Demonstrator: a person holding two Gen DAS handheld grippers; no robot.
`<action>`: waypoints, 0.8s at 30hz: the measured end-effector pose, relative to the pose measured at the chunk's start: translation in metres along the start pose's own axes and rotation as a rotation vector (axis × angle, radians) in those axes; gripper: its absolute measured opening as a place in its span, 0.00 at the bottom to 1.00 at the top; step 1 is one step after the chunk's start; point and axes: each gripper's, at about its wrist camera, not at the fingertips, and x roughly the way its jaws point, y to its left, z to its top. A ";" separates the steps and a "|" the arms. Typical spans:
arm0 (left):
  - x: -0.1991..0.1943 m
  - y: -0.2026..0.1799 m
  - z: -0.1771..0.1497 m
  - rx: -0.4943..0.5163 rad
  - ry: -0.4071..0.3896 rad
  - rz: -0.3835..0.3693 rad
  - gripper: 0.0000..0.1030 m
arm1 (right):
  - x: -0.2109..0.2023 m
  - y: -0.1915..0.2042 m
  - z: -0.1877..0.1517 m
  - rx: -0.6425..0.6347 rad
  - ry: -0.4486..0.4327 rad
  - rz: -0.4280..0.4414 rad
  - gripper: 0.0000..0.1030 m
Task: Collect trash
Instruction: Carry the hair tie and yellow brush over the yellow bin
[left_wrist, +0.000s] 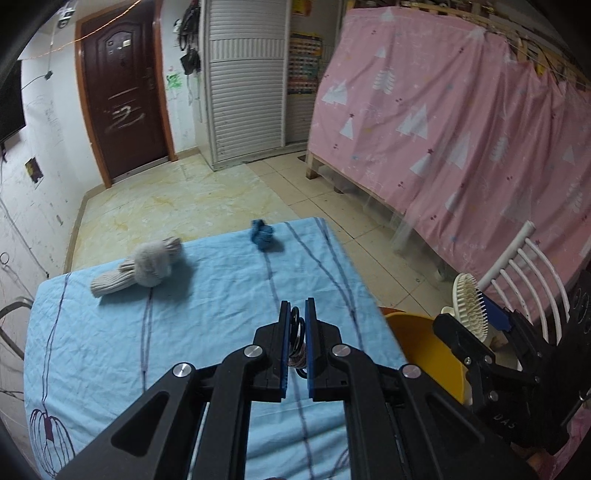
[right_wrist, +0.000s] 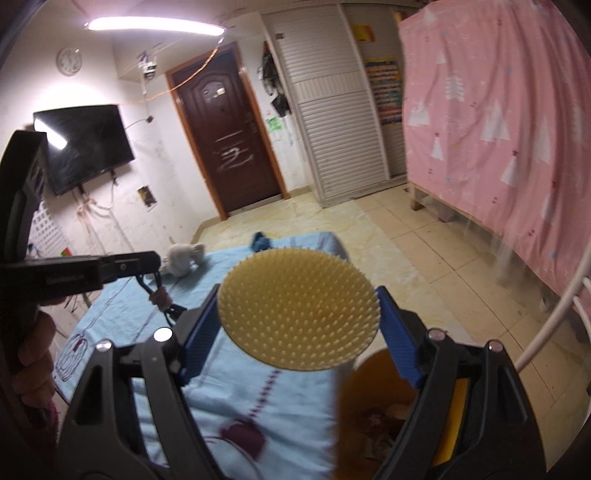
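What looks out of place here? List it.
Two knitted things lie loose on the blue sheet: a beige sock bundle and a small blue knot near the far edge. The left gripper pinches black hair ties; the right gripper holds a round bristle brush above the yellow bin.

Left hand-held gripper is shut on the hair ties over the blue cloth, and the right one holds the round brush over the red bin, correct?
Not quite: the bin is yellow, as the left wrist view shows. The rest holds: the left hand-held gripper is shut on the hair ties over the blue cloth, and the right hand-held gripper holds the round brush.
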 end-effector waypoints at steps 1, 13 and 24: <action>0.001 -0.008 0.000 0.010 0.003 -0.010 0.00 | -0.004 -0.007 -0.001 0.009 -0.004 -0.012 0.75; 0.019 -0.097 -0.009 0.140 0.011 -0.136 0.00 | -0.026 -0.070 -0.018 0.041 -0.004 -0.153 0.75; 0.037 -0.132 -0.019 0.211 0.064 -0.224 0.00 | -0.027 -0.093 -0.028 0.082 0.012 -0.211 0.80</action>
